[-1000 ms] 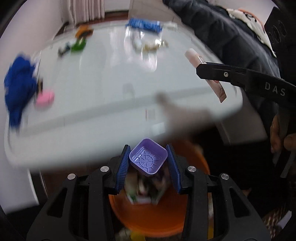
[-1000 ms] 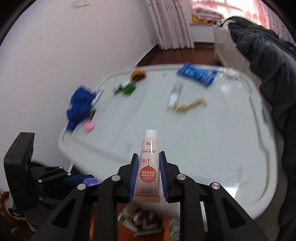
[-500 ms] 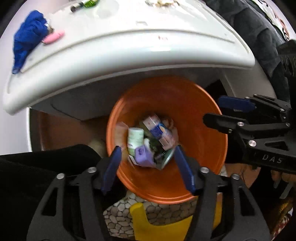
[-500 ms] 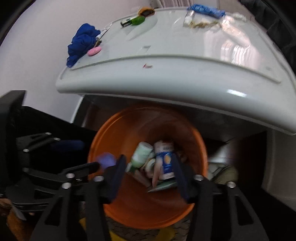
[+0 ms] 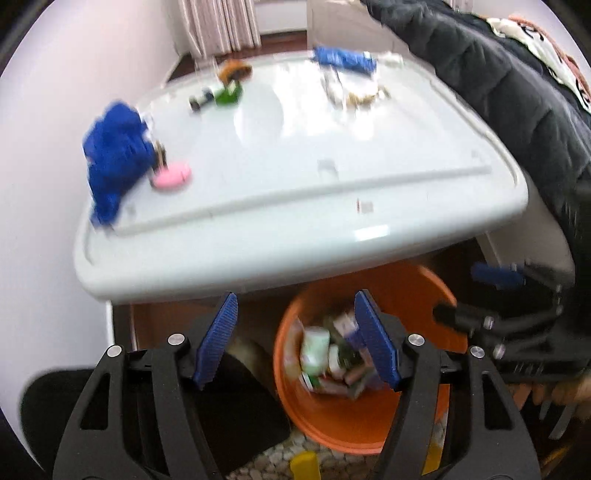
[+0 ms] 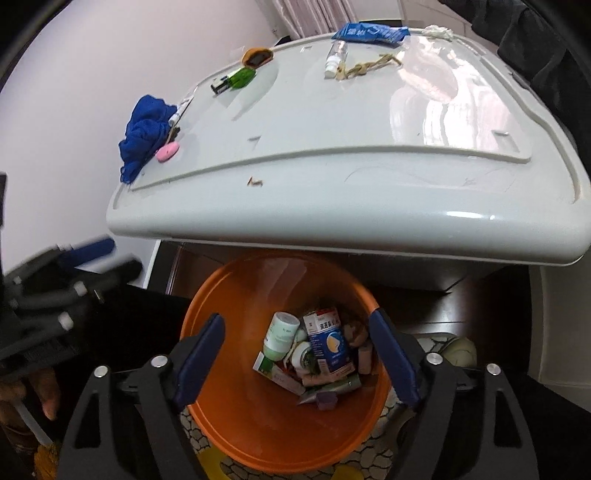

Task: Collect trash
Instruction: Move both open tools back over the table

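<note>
While both grippers were held over an orange bin (image 6: 236, 295) tucked under the near edge of a white table (image 6: 369, 177), the tabletop farther back was seen strewn with a crumpled blue cloth (image 6: 146, 133), a pink oval object (image 6: 168, 151), a green item (image 6: 242, 76), a small clear bottle (image 6: 335, 55), a knotted tan cord (image 6: 365, 66) and a blue packet (image 6: 369, 32). A dark padded jacket (image 5: 498, 85) was draped along the table's right side. Inside the bin, trash (image 6: 314, 354) was piled: a pale green bottle, a blue and white box, a tube, and a small purple cup (image 6: 327, 398) near the front. The right gripper (image 6: 295, 354) was spread wide and empty, its jaws having just been opening with nothing between them. The left gripper (image 5: 295, 336) was likewise released and empty, its jaws also just opened, in a blurred view.
</note>
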The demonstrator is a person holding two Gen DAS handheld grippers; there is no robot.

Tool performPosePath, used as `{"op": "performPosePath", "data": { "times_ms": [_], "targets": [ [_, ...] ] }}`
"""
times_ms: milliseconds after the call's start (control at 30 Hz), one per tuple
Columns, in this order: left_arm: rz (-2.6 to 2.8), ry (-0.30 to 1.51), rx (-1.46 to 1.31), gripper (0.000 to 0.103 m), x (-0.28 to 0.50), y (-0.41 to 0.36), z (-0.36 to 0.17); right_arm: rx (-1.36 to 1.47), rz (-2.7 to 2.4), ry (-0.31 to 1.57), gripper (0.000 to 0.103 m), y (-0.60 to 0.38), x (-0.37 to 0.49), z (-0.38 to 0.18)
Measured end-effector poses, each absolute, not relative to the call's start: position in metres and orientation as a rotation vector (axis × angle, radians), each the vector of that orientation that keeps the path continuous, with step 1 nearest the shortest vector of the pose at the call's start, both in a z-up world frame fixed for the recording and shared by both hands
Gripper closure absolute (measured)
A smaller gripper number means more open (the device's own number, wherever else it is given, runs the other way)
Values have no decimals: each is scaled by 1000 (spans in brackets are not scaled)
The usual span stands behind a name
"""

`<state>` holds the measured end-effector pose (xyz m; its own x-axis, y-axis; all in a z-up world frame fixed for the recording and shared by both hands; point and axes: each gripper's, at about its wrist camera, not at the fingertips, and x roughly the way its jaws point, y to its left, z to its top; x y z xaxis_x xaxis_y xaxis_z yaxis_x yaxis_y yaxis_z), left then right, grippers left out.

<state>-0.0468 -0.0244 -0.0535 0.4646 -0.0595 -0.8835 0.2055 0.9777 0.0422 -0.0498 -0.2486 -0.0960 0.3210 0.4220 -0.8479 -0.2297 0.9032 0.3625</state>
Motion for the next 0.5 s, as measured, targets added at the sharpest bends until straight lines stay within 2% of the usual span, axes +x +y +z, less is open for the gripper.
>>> {"op": "performPosePath", "data": {
  "times_ms": [233,500],
  "targets": [
    [-147,979,144,38,-19,-29,-18,164,414,1134,23,-249,-48,-89],
    [-131,945,125,38,3,-25,-12,131,409,1111,21,-245,-37,-81]
  ]
}}
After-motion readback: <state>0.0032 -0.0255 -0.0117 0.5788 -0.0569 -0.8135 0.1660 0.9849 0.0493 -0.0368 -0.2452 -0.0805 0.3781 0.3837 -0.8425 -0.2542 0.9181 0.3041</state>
